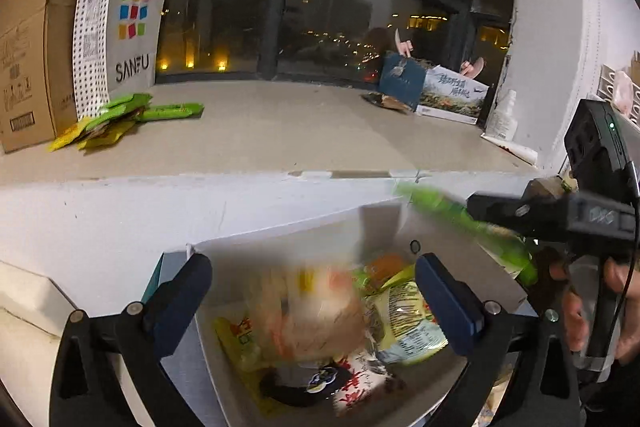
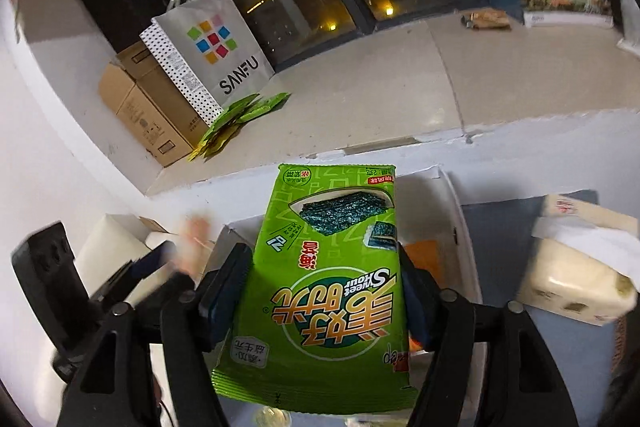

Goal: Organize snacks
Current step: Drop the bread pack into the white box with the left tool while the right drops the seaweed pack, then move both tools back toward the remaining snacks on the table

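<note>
Nearest us, the green seaweed packet (image 2: 326, 291) fills the right wrist view, pinched by its side edges between the two pads of our right gripper (image 2: 324, 297), label upside down and its top end pointing toward the ledge. From the left wrist view the same packet (image 1: 460, 223) hangs above the far right corner of the white box (image 1: 224, 367), so it is lifted clear, not resting on anything.

Our left gripper (image 1: 314, 301) stands wide over the box; a blurred pale snack bag (image 1: 316, 311) shows between its fingers, but we cannot tell whether it is touched or just lying below.

We judge the sorting partly done: a pile of green and yellow packets (image 1: 108, 123) already lies on the window ledge (image 1: 280, 131) at its left end, against the SANFU shopping bag (image 1: 120, 23) and the cardboard carton (image 1: 28, 59). Several mixed snacks are left in the box, and the held packet likely belongs with the ledge pile, well apart from it now.
</note>
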